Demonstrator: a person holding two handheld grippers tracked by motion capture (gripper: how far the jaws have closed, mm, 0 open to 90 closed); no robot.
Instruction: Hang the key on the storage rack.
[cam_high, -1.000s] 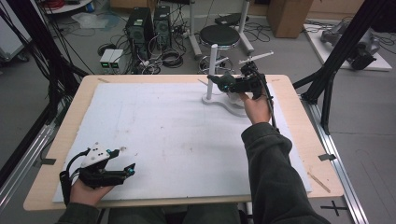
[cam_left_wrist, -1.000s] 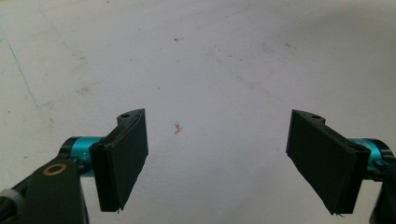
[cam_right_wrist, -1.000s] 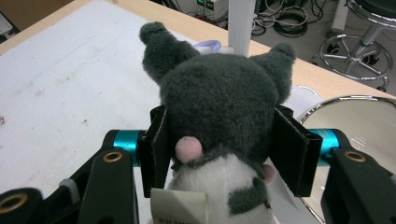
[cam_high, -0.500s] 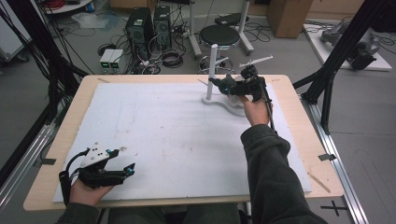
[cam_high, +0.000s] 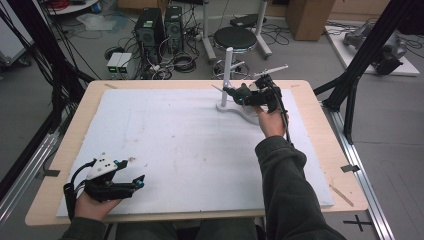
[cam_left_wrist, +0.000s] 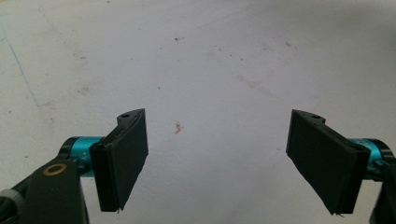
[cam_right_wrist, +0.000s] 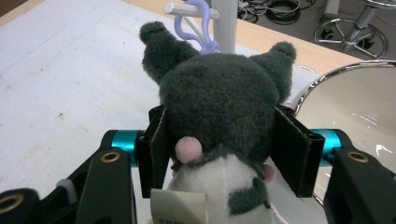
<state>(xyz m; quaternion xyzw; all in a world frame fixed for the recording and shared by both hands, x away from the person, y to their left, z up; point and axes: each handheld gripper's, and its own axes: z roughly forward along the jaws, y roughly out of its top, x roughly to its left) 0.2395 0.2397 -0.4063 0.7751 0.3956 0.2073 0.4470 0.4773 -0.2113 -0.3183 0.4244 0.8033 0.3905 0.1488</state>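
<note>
The right gripper pinches a plush toy, its lilac loop on the stand's peg at upper centre, the jaws just having eased; release risks the loop sliding off; left gripper jaws spread, empty.

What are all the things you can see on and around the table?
plush toy: one, dark grey and white, between the right gripper's pads, its lilac loop on the peg
lilac loop: one, hooked on the stand's peg
stand: one, white post on a white base, table's far right
foam sheet: one, white, covering the table
stool: one, black seat, floor behind
computer towers: two, black, floor behind
left gripper: black, open, near left
right gripper: black, holding the toy
</note>
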